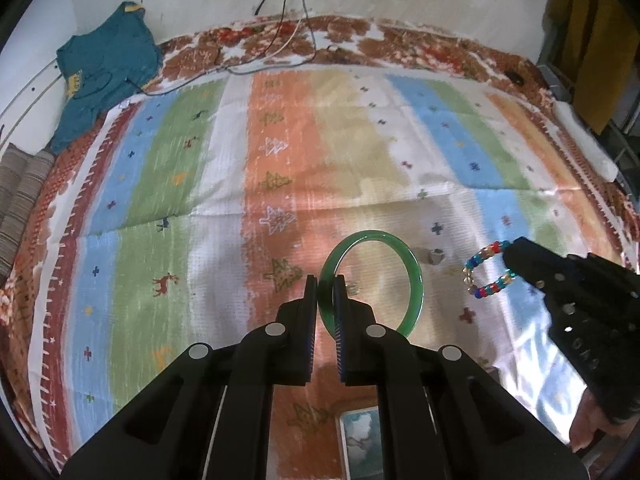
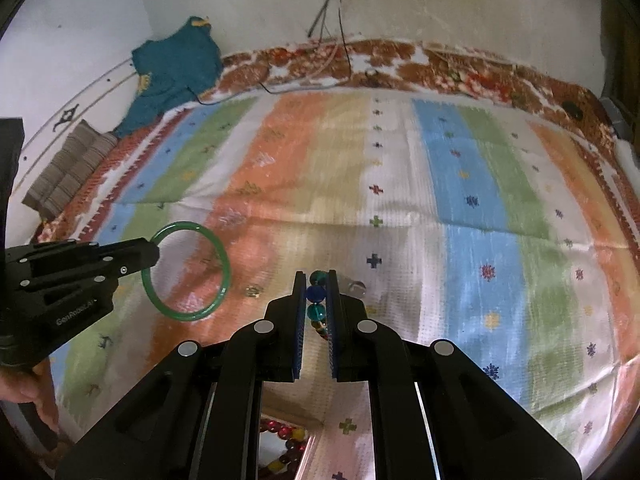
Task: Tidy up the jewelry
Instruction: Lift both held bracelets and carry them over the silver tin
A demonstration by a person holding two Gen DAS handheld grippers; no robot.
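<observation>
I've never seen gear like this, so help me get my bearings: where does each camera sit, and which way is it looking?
Left wrist: on the left gripper, looking down over the striped cloth; its jaws clamp the green bangle; the right gripper shows at right.
Right wrist: on the right gripper, same downward look; its jaws clamp the bead bracelet; a hand shows at left.
Shared: bangle, cloth, teal garment.

Am seeing both hand-held grippers as matte black plastic: left hand-held gripper [image 1: 326, 290] showing round silver screws, blue-edged pads; right hand-held gripper [image 2: 317, 286] looking identical; white lettering showing on left's side.
</observation>
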